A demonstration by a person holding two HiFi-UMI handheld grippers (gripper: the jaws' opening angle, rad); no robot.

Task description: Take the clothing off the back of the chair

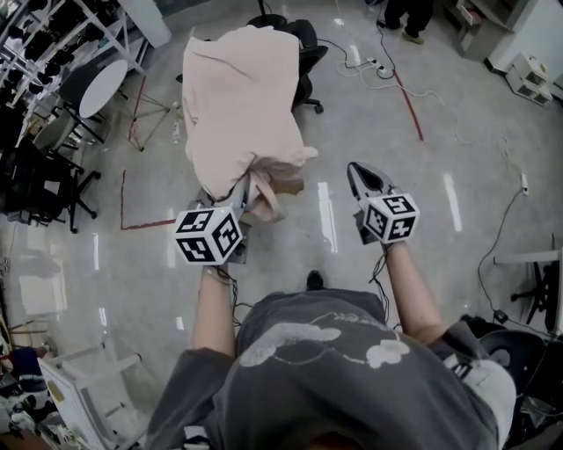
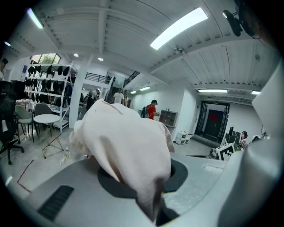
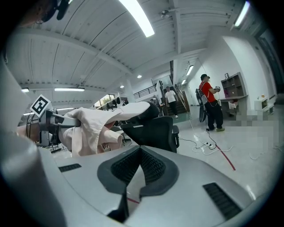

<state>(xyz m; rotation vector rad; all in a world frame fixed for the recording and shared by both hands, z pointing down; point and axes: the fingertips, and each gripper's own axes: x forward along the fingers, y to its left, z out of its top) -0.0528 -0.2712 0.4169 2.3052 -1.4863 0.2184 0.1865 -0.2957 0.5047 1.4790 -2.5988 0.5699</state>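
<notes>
A pale pink garment [image 1: 239,105] hangs over the back of a black office chair [image 1: 310,48] and stretches toward me. My left gripper [image 1: 249,190] is shut on the garment's bunched near end; in the left gripper view the cloth [image 2: 128,150] fills the space between the jaws and hides the chair. My right gripper [image 1: 354,169] is to the right of the garment, apart from it, shut with nothing held. In the right gripper view its tips [image 3: 140,150] meet. Beyond them I see the chair [image 3: 155,131], the garment [image 3: 88,126] and the left gripper [image 3: 52,119].
A round white table [image 1: 101,83] and dark chairs [image 1: 44,185] stand at the left. Red tape lines [image 1: 409,101] and cables [image 1: 361,61] lie on the glossy floor. A person's feet [image 1: 406,22] show at the back. A white cart [image 1: 88,395] is at lower left.
</notes>
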